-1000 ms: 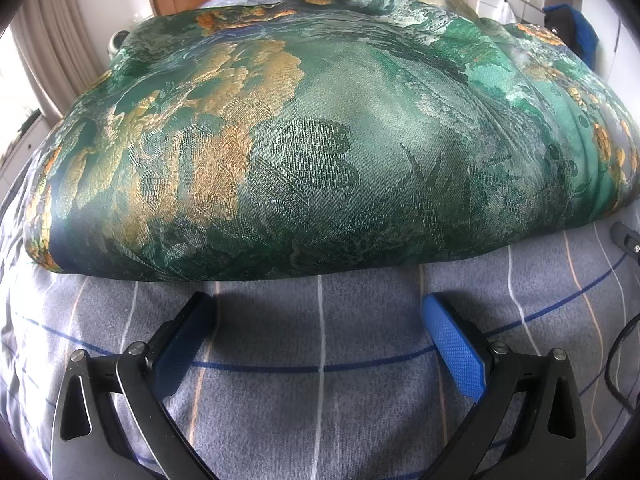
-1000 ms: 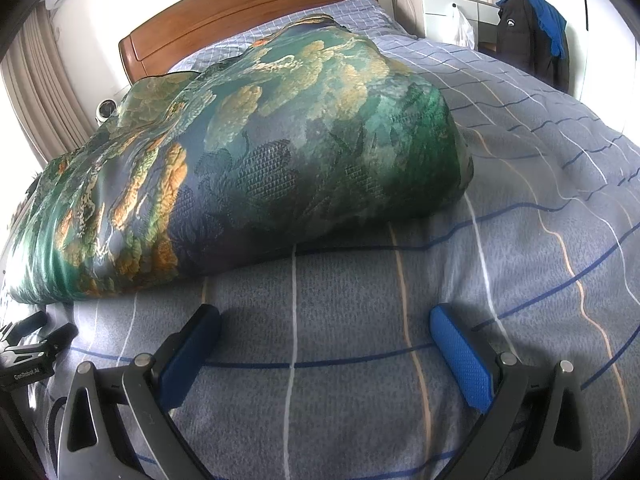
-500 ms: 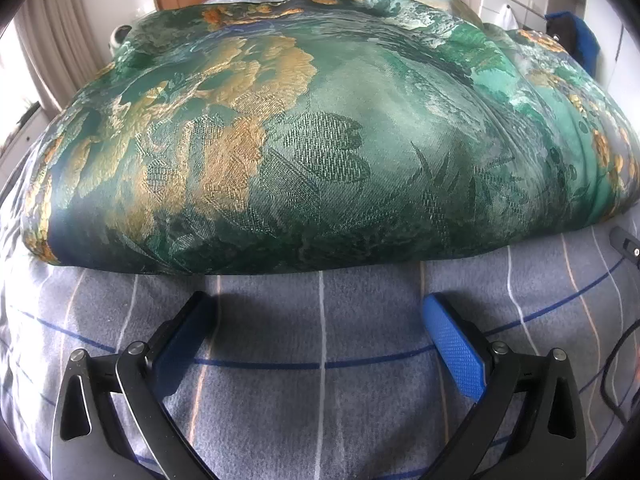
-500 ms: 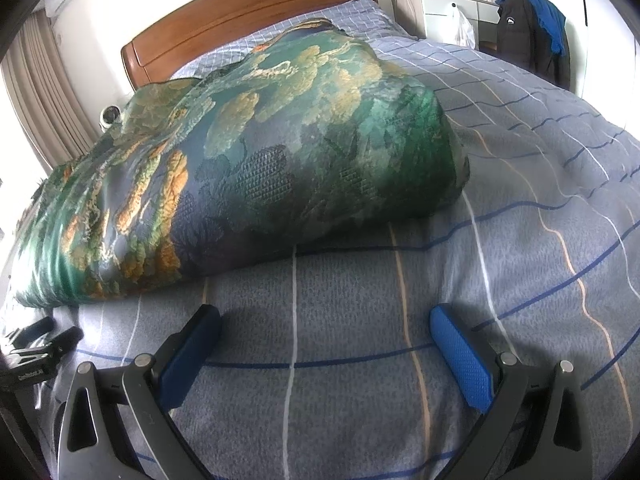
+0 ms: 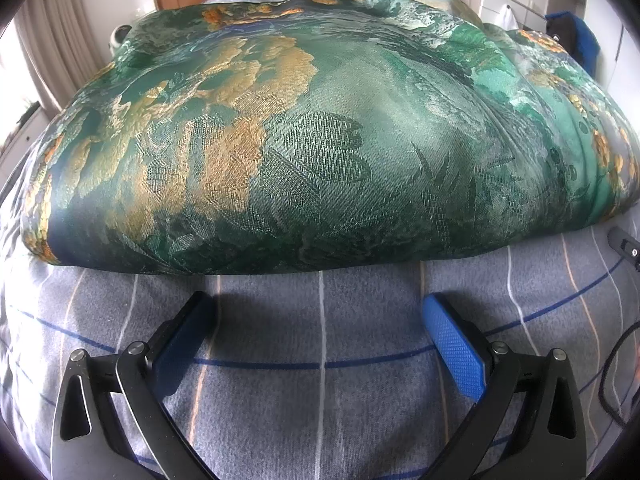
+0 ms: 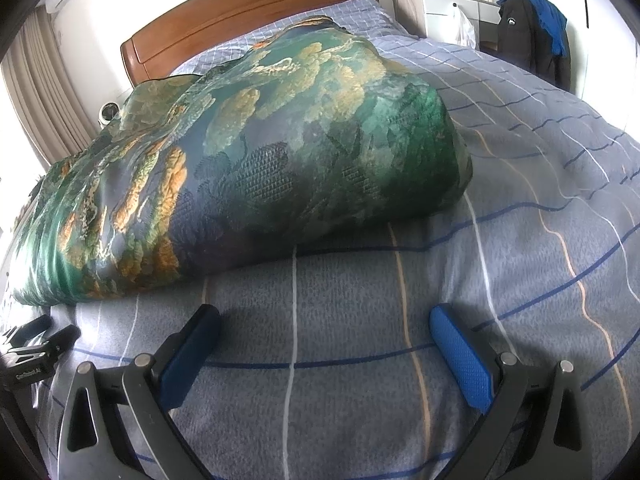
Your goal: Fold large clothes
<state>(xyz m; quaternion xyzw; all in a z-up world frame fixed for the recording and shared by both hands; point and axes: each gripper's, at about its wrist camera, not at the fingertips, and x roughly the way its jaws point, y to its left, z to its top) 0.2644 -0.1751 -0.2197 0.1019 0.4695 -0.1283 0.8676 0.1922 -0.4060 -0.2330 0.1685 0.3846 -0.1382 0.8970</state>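
Just ahead of both claws, a bulky green and gold brocade quilt (image 5: 320, 140) is lying folded in a thick mound on the bed (image 5: 320, 400), over its grey-blue checked sheet. The left claw (image 5: 320, 328) is hovering low over the sheet with its blue pads spread wide, gripping nothing. The right claw (image 6: 324, 336) is likewise spread and empty, near the quilt's right-hand corner. Behind, a wooden headboard (image 6: 248, 12) is showing.

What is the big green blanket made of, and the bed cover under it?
The green blanket looks like shiny woven silk or satin: it gleams, with raised gold flowers. The bed cover looks like soft, dull brushed cotton, fuzzy, with thin stripes.
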